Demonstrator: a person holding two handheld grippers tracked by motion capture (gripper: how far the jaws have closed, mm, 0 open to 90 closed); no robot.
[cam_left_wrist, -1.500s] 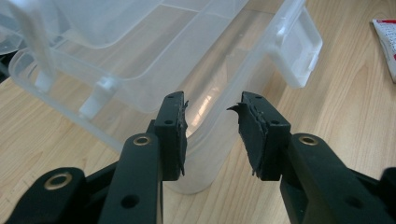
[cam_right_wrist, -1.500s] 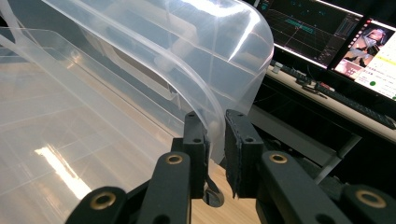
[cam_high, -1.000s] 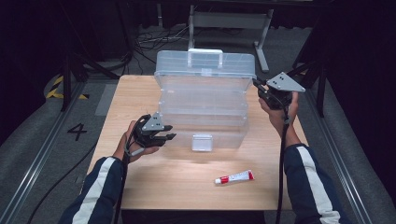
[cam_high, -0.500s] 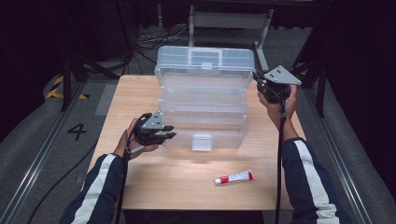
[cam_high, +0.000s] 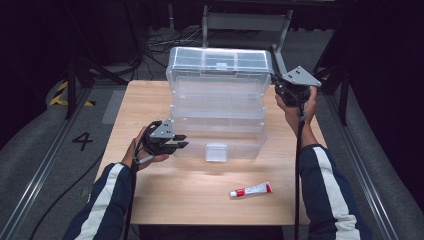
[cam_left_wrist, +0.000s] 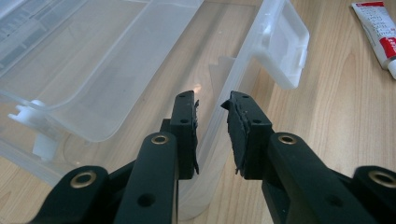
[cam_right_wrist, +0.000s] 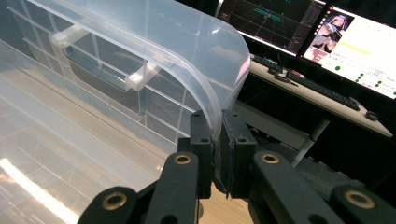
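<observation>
Right gripper (cam_right_wrist: 217, 135): jaws pressed together on the rim of the clear lid (cam_right_wrist: 140, 42), at its rounded corner; in the high view the right gripper (cam_high: 291, 90) sits at the lid's upper right edge
Left gripper (cam_left_wrist: 212, 116): jaws apart, straddling the front wall of the clear box (cam_left_wrist: 116, 70) without pinching it; the wall runs up between the two pads
Box position: on the wooden table (cam_high: 150, 200), directly ahead of the left gripper (cam_high: 167, 141), which is at its front left corner; the lid stands raised at the far side, with the tiered trays fanned out below it
Latch (cam_left_wrist: 282, 51): a white flap hanging from the front wall, just beyond the left gripper's jaws and to their right
Tube (cam_high: 251, 189): a small red and white tube lying on the table, well apart from both grippers, nearer the person than the box
Risk, lid: the hold is on a thin curved edge of smooth plastic, so I judge that a pull at an angle could let it slide out and the lid drop shut
Risk, base: with the left jaws not clamped, the light box may tip or skid across the table if the lid is pushed harder
Risk, trays: forcing the lid past its stop could strain the linked hinges
</observation>
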